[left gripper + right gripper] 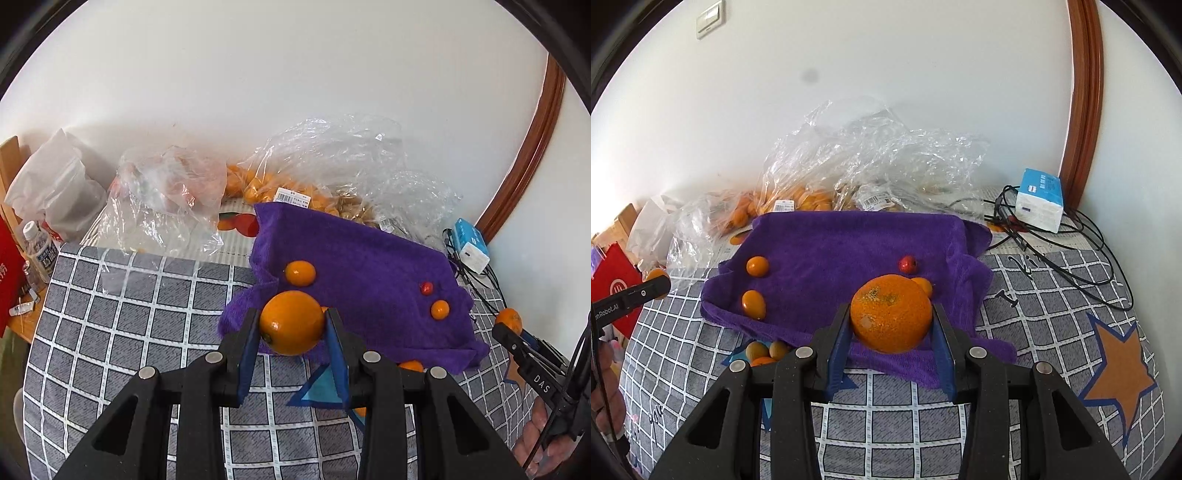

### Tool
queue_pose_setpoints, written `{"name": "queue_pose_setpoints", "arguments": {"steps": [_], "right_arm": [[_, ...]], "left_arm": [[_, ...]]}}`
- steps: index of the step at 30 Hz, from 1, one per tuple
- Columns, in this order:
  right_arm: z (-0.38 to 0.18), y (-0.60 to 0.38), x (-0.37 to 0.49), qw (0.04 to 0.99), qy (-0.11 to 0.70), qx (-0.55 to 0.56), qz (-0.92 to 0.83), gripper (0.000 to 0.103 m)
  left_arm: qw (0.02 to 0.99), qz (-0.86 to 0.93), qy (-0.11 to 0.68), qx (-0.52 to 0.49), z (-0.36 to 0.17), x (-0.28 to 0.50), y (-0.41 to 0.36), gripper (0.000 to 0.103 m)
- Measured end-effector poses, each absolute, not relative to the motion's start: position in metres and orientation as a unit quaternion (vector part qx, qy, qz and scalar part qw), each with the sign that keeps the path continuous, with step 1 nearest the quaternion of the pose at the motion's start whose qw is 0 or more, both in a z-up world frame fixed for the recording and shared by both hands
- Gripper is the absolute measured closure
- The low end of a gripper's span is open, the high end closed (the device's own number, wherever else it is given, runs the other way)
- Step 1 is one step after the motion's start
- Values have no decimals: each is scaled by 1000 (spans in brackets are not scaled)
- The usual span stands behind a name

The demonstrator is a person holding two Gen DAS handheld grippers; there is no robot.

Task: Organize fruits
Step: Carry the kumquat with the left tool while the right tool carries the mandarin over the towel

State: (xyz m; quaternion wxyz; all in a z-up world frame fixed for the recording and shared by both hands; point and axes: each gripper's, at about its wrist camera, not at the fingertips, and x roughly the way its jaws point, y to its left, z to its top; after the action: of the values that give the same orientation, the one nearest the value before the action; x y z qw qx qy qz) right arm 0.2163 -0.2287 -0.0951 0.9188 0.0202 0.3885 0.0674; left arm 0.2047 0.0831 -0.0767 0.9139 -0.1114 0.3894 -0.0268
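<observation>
My left gripper point(291, 318) is shut on a smooth orange point(291, 328), lifted above the near edge of a purple towel point(362, 258). On that towel lie a kumquat point(300, 273), a small red fruit point(427, 288) and a small orange fruit point(440, 309). My right gripper point(891, 312) is shut on a rough-skinned mandarin point(891, 325) above the towel point(842, 243). Two kumquats point(757, 266) point(753, 303) and the red fruit point(907, 264) rest on the cloth. Several kumquats point(764, 350) lie just off its front edge. Each gripper also shows at the other view's edge.
Clear plastic bags of fruit point(295, 184) point(812, 192) are heaped against the wall. A tissue box point(1039, 199) and black cables point(1071, 251) lie at the right. A water bottle point(37, 243), a red bag point(617, 291) and white bags point(59, 177) stand at the left. The grey checked cover point(129, 314) spreads in front.
</observation>
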Motion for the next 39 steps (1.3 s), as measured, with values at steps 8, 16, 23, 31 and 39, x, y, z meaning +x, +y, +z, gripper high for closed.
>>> {"name": "queue_pose_setpoints", "arguments": {"steps": [8, 16, 23, 31, 39], "right_arm": [[-102, -229, 236, 917, 395, 19, 61, 62], [-116, -231, 257, 912, 407, 18, 52, 62], [-137, -229, 275, 903, 426, 18, 50, 62], [-162, -221, 288, 892, 450, 9, 50, 62], [-176, -219, 296, 885, 462, 2, 50, 62]], "left_arm": [[914, -28, 391, -102, -77, 230, 77, 70], [911, -35, 399, -92, -86, 256, 66, 70], [907, -40, 411, -86, -99, 276, 58, 70], [898, -39, 431, -85, -122, 293, 55, 70], [891, -37, 446, -81, -139, 301, 52, 70]]}}
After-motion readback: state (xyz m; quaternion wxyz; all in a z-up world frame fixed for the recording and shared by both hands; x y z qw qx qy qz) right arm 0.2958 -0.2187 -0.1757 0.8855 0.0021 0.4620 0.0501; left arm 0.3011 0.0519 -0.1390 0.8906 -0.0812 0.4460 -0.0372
